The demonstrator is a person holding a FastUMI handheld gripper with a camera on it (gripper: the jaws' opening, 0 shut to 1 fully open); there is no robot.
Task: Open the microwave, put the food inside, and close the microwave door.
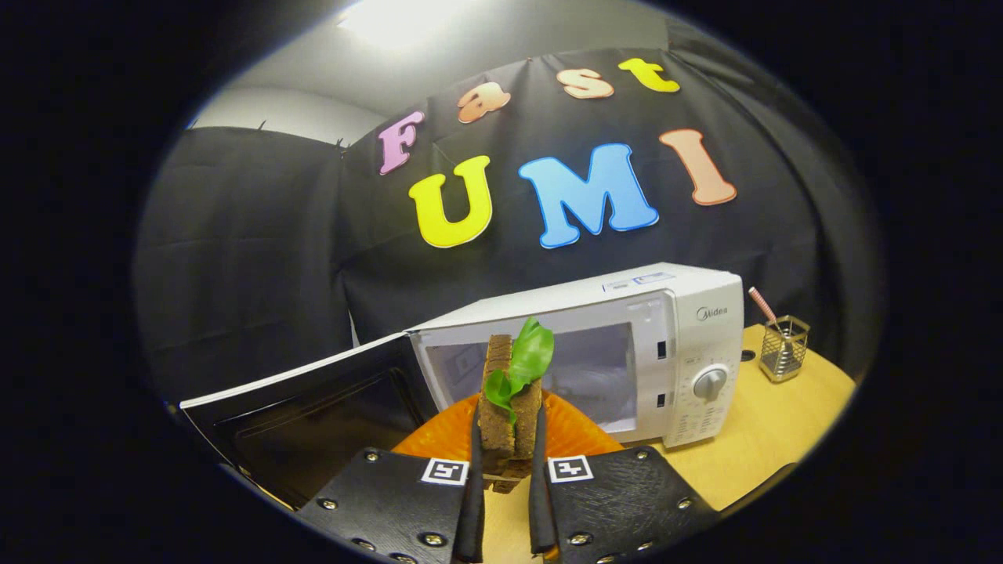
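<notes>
A sandwich [511, 395] of brown bread with a green lettuce leaf stands on edge between my two fingers, and my gripper [508, 439] is shut on it. Under it lies an orange plate [584, 435] on the wooden table. Beyond the sandwich stands a white microwave [674, 345]. Its door [313, 415] hangs wide open to the left, and the lit cavity [595, 372] shows straight ahead of my fingers.
A wire-mesh holder [783, 348] with a striped straw stands on the table [783, 423] to the right of the microwave. The microwave's dial [710, 382] and control panel face me. Black cloth walls close off the back.
</notes>
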